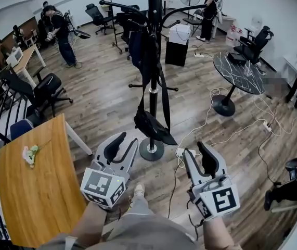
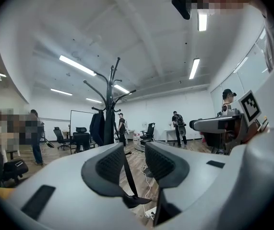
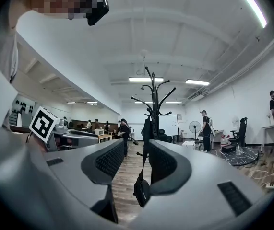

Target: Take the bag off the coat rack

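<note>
A tall black coat rack [image 1: 153, 61] stands on a round base on the wooden floor straight ahead. A black bag [image 1: 151, 126] hangs low on it by a long strap, and a dark jacket [image 1: 138, 48] hangs higher up. My left gripper [image 1: 123, 144] and right gripper [image 1: 197, 158] are held low in front of the rack, short of the bag and apart from it, both open and empty. In the left gripper view the bag [image 2: 137, 200] shows beyond the open left gripper [image 2: 134, 159]. The right gripper view shows the bag [image 3: 141, 190] beyond the open right gripper [image 3: 137, 159].
A wooden table [image 1: 34, 191] with a small flower stands at my left, by a black railing. A round dark table [image 1: 242, 72] is at the right, with cables [image 1: 216, 129] across the floor. Office chairs, a fan and several people stand further back.
</note>
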`<state>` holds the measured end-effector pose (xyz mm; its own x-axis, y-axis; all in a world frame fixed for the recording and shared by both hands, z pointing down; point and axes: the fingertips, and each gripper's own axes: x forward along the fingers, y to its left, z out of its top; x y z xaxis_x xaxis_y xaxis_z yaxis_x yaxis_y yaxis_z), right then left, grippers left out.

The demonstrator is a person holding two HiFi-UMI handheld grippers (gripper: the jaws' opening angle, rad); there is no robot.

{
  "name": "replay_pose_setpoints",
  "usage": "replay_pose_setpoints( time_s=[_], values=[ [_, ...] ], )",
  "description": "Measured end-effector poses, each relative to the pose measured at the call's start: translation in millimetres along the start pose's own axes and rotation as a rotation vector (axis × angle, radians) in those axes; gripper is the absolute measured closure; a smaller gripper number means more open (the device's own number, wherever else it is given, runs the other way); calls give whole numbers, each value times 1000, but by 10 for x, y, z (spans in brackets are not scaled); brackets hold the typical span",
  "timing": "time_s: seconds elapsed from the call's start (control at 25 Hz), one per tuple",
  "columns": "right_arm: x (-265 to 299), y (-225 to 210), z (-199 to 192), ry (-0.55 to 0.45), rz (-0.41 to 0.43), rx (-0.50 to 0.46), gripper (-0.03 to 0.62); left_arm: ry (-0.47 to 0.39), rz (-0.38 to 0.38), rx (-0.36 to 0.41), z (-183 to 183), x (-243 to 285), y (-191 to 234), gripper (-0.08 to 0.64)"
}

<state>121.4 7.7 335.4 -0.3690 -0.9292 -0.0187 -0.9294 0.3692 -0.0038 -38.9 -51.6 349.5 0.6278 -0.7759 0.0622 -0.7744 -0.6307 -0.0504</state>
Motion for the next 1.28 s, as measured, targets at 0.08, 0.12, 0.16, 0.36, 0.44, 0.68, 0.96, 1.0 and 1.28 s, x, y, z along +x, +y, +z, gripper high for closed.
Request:
replay_pose_setpoints(
  time_s=[0.08, 0.12, 0.16, 0.36, 0.44, 0.68, 0.96, 1.0, 1.28],
  values=[
    [214, -79, -11, 5, -8, 4, 414, 1, -8, 3, 16, 185, 144, 417],
    [322, -118, -10, 7, -12, 7, 414, 2, -13, 4, 30, 280, 216, 417],
    [430, -155, -5, 9, -17, 8, 414, 2, -18, 6, 48, 375, 287, 417],
    [997, -331, 79, 6, -41, 11, 414, -3, -51, 30, 189, 885, 635, 413],
    [1233, -394, 94, 5, -49, 11, 414, -4, -68, 37, 219, 1101, 779, 410],
    [1895, -497, 177, -9, -68, -3, 402, -9, -122, 63, 290, 1665, 1163, 404],
    [2592, -631, 218, -13, -100, -45, 394, -13, -197, 63, 242, 2154, 1396, 399],
    [2666, -652, 217, -10, -105, -53, 394, -13, -210, 55, 232, 2204, 1406, 399],
    [3092, -698, 130, 16, -103, -80, 385, -6, -271, 29, 122, 2483, 1437, 385]
  ],
)
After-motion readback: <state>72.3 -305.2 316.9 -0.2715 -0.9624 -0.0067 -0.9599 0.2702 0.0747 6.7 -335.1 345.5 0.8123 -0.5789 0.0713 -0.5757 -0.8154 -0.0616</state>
